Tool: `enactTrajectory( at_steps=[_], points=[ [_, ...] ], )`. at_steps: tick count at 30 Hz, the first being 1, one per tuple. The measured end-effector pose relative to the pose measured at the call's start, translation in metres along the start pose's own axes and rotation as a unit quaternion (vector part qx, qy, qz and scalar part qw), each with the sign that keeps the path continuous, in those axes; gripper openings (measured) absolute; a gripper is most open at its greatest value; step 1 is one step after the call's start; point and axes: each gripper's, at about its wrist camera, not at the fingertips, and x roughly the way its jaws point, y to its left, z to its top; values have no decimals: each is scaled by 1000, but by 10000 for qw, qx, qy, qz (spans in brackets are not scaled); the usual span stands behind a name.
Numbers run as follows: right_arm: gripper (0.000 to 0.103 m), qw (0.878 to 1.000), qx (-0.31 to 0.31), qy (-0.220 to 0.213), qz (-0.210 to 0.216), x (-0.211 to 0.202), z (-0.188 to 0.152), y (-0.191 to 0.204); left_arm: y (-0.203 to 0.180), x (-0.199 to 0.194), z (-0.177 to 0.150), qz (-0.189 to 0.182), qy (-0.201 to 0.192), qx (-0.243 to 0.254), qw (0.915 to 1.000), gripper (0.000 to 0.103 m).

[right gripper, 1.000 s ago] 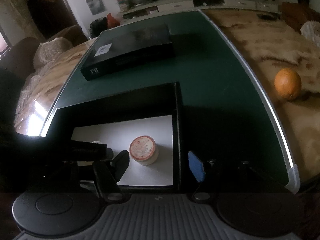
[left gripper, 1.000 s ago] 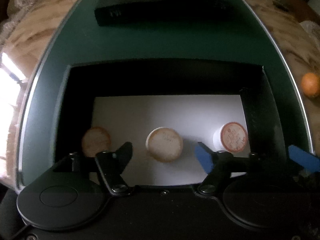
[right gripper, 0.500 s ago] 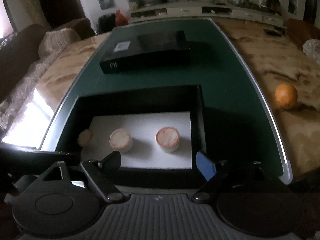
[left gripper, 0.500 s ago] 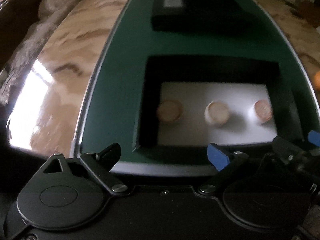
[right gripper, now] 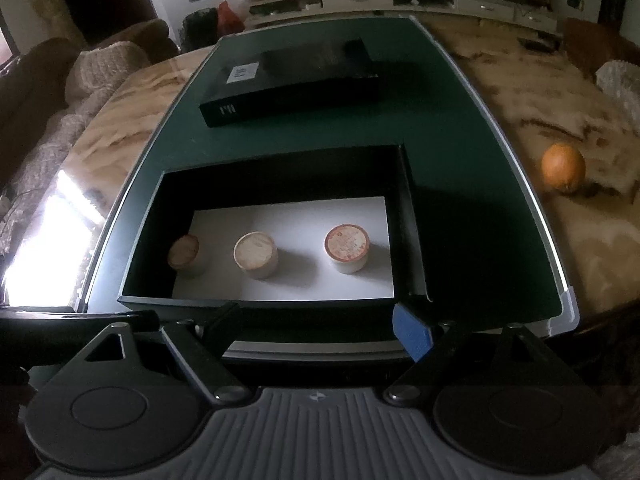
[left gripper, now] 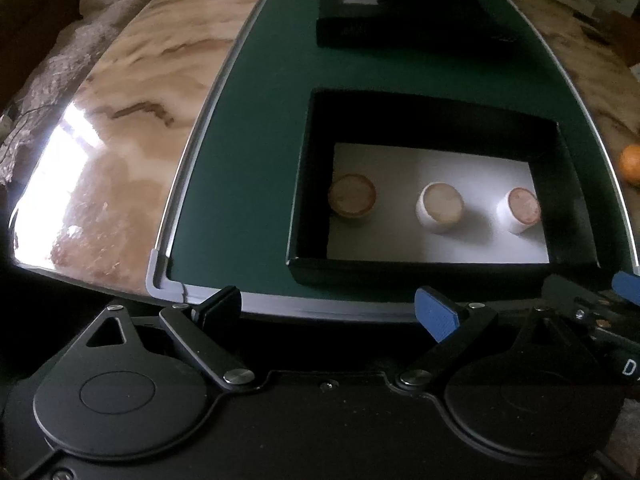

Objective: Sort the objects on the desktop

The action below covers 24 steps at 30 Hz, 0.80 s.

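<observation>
An open black box [left gripper: 304,184] [right gripper: 412,216] with a white floor sits on the green mat. Three small round tubs stand in a row inside: a brown one at the left [left gripper: 352,198] [right gripper: 184,251], a cream one in the middle [left gripper: 440,206] [right gripper: 256,254], and an orange-lidded one at the right [left gripper: 520,209] [right gripper: 347,246]. My left gripper [left gripper: 328,312] is open and empty, held back over the mat's near edge. My right gripper [right gripper: 320,326] is open and empty, just in front of the box's near wall.
A flat black closed box [left gripper: 408,16] [right gripper: 292,80] lies farther back on the green mat [left gripper: 248,152] [right gripper: 460,184]. An orange [right gripper: 563,167] [left gripper: 631,163] rests on the marble tabletop to the right. Sofas and shelves stand beyond the table.
Both grippers have pulled back and up from inside the box to its near edge. The three tubs stay in place in the box.
</observation>
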Motion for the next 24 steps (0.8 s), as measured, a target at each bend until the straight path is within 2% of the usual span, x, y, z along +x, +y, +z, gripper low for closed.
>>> enactTrajectory(
  at_steps=[24],
  points=[
    [86,10000,22,84,8,11,2,-3,-9,11,2,-31,128,71,9999,95]
  ],
)
